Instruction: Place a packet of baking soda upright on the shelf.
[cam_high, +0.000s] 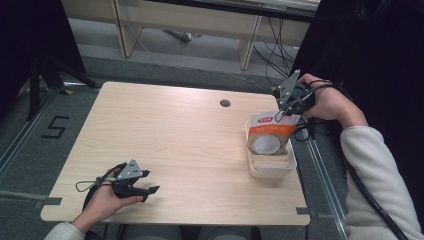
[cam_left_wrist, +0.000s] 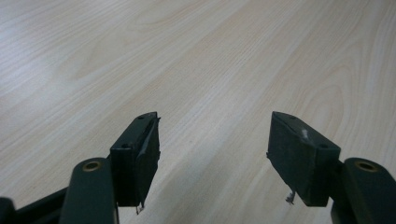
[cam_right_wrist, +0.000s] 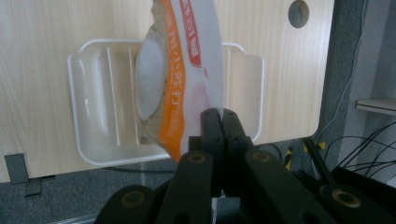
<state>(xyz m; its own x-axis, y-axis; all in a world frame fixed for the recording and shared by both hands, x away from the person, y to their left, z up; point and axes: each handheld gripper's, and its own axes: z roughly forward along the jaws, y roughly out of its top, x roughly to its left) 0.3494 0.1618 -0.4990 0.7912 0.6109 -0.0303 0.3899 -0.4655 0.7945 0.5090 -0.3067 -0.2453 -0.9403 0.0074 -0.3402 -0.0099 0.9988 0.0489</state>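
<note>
- Left gripper (cam_high: 150, 192) lies low at the near left, fingers (cam_left_wrist: 140, 154) spread wide apart, hand (cam_high: 107, 200) around it
- Right gripper (cam_high: 278, 116) is raised at the far right, fingers (cam_right_wrist: 212, 128) pressed together

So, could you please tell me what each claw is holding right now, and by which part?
The right claw pinches the orange-and-white packet by its top edge, over the clear plastic tray. The left claw stands open and holds nothing.

On the desk (cam_high: 175, 130), the tray (cam_high: 272, 167) sits at three o'clock with the packet (cam_high: 270, 135) standing in it, the left gripper (cam_high: 145, 189) at seven o'clock.
</note>
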